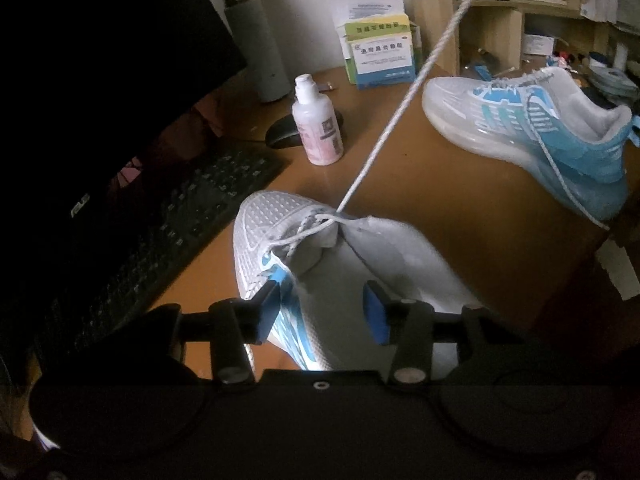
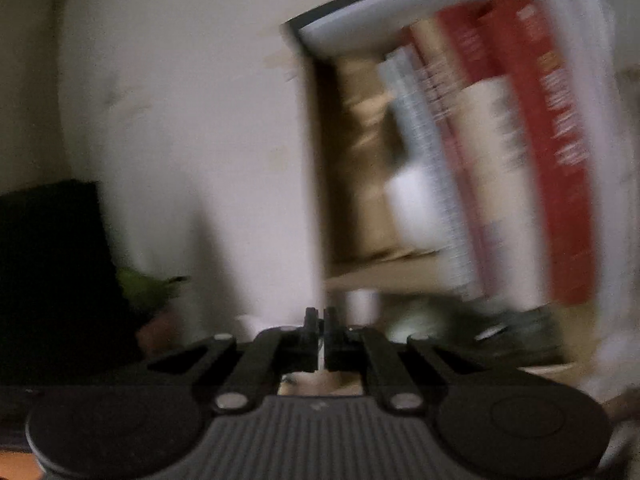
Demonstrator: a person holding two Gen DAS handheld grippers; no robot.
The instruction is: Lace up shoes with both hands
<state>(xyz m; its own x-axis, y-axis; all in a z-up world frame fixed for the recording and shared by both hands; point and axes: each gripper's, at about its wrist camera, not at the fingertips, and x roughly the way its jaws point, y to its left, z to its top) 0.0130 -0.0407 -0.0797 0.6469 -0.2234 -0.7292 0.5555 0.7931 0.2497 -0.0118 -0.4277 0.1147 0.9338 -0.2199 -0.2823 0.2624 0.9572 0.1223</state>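
Your left hand-held gripper (image 1: 325,307) sits with its jaws apart, straddling the collar of the near shoe (image 1: 280,248), with no pad pressing on it as far as the view shows. Ahead of that gripper the lace (image 1: 404,104) runs taut from the lowest eyelets, up and away out of the top of the view. Your right hand-held gripper (image 2: 319,334) has its jaws together, a sliver of white between them, likely that lace, though blur hides it. Only the first crossings look threaded here; most eyelets remain. The second shoe (image 1: 532,132), far right on the worktop (image 1: 400,184), already looks laced.
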